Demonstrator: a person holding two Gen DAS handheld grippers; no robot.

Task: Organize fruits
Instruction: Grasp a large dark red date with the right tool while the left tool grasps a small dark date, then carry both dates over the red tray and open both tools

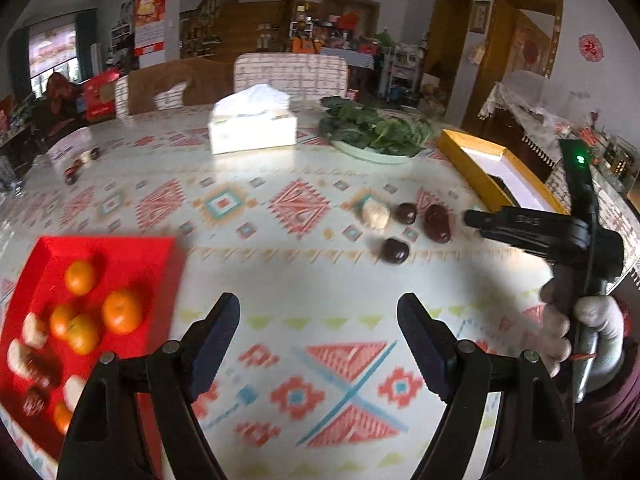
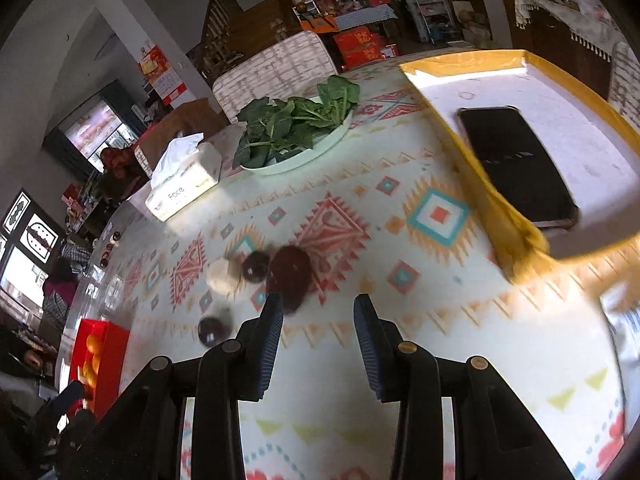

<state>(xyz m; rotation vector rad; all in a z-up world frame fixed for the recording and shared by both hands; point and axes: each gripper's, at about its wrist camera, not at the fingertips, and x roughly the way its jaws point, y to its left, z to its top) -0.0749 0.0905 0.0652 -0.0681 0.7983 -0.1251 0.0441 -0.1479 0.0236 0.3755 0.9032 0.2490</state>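
Behind the table (image 1: 280,280) we see a cluttered room with a wooden staircase and two covered chairs, and the table itself wears a glossy cloth printed with red, teal and orange diamonds. Toward the cloth's right side lies a small cluster of loose fruits: a pale, knobbly round one (image 1: 375,215), a small dark round one (image 1: 405,213) just beside it, a longer dark red one (image 1: 437,223) to its right, and another dark round one (image 1: 394,251) nearer to us. We hold the left gripper (image 1: 319,340) with its fingers spread wide over bare cloth, nothing between them. Our right gripper (image 2: 316,344) has its fingers parted by a narrower gap, also empty and touching nothing that we can make out; its left fingertip (image 2: 272,320) overlaps the long dark red fruit (image 2: 290,276) in the right wrist view, though we cannot tell whether they meet. At the table's near left edge sits a red tray (image 1: 132,256) holding several oranges (image 1: 122,310), a few pale pieces and some dark ones, all blurred. By the right edge stands a yellow-rimmed box (image 2: 472,148) with a white floor, and a black phone (image 2: 516,164) lies flat in it. Farther back we find a pale plate (image 2: 304,158) heaped with leafy greens (image 2: 292,120), and a tissue box (image 1: 252,130) to its left
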